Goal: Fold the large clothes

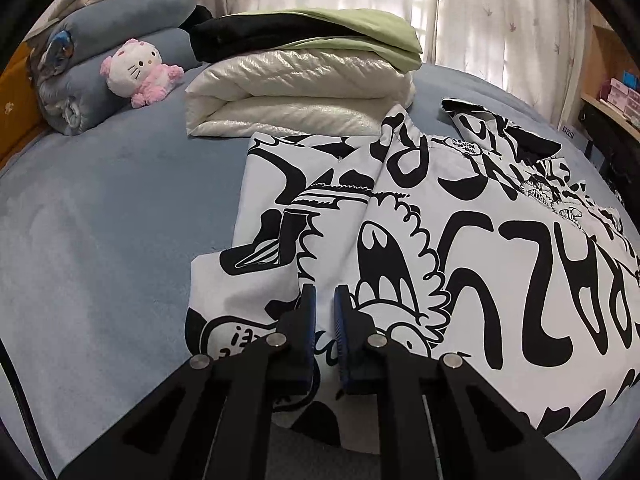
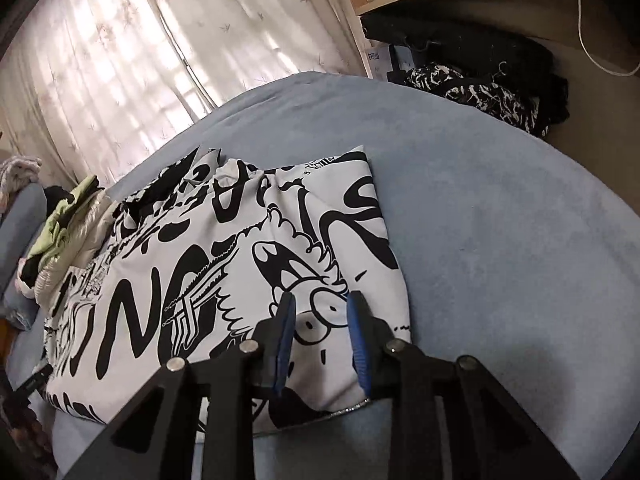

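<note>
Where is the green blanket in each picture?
Left wrist view: the green blanket lies top centre, on the white quilt.
Right wrist view: it sits at the far left edge.
Shared landmark: the black-and-white printed garment on the blue bed.

Daylight through curtains [image 1: 500, 20], glare there; soft shadows; fisheye bending, dark vignette at edges.
</note>
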`<action>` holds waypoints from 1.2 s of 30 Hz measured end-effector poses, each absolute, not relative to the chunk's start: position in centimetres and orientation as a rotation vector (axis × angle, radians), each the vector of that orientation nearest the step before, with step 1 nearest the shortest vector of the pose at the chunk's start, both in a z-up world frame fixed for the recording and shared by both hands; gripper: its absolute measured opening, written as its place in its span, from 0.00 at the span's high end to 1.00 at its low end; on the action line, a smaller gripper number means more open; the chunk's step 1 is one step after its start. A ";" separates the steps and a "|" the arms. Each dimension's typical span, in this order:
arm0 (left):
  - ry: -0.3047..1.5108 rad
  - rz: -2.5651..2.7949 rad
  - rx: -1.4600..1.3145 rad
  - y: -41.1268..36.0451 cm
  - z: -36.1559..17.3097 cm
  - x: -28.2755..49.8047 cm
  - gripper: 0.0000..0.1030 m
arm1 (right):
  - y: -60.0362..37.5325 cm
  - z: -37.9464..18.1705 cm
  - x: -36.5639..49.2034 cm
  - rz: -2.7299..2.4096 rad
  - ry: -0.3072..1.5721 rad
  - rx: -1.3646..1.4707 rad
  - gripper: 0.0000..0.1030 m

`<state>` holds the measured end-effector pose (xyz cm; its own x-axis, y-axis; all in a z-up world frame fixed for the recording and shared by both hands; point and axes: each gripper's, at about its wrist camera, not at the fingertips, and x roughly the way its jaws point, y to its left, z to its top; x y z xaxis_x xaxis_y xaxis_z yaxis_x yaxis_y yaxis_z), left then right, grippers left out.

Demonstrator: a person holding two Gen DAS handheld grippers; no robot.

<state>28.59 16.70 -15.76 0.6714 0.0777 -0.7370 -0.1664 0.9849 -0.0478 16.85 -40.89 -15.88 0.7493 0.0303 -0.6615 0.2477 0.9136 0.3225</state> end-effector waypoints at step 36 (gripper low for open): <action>1.144 -0.151 0.241 6.2 -6.5 41.0 0.43 | -37.3 -9.9 27.3 -0.105 1.220 0.292 0.49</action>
